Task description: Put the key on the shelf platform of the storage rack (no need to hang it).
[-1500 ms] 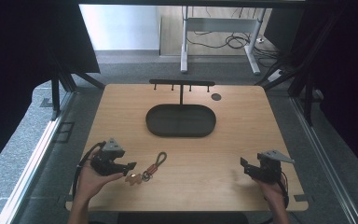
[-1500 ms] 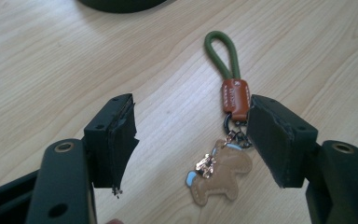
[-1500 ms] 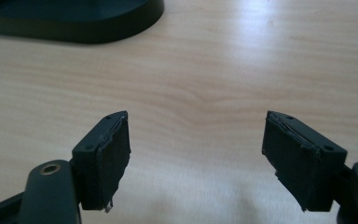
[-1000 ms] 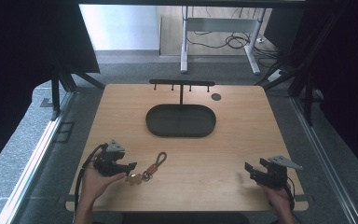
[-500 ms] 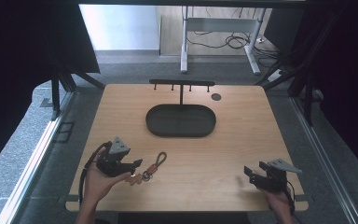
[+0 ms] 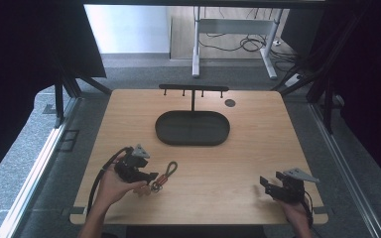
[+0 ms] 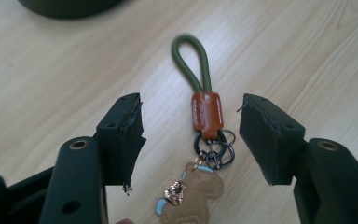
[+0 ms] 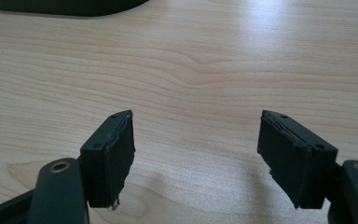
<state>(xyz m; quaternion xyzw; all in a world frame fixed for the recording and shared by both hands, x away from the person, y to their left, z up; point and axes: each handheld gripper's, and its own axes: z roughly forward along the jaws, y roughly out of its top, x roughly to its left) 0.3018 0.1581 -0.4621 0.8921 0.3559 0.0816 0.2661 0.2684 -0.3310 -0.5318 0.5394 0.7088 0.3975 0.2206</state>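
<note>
A keychain (image 6: 164,174) lies flat on the wooden table (image 6: 258,148), with a green cord loop (image 7: 191,60), a brown leather clasp (image 7: 206,111), metal rings and a tan bear charm (image 7: 191,198). My left gripper (image 6: 150,177) is at its near end. In the left gripper view the left gripper (image 7: 196,125) straddles the clasp, one jaw on each side. The jaws have just been closing, and the pads (image 7: 126,135) stand apart from the keychain. My right gripper (image 6: 267,183) rests open near the front right edge, and the right gripper (image 8: 196,149) has only bare wood between its jaws.
A dark oval tray (image 6: 192,128) sits at the table's middle back. Behind it stands a black rack with small hooks (image 6: 193,89), and a small dark disc (image 6: 230,102) lies to its right. Table legs and cables are on the floor beyond.
My left gripper has moved right toward the keychain and now has its jaws around the clasp end. The right gripper has stayed almost still.
</note>
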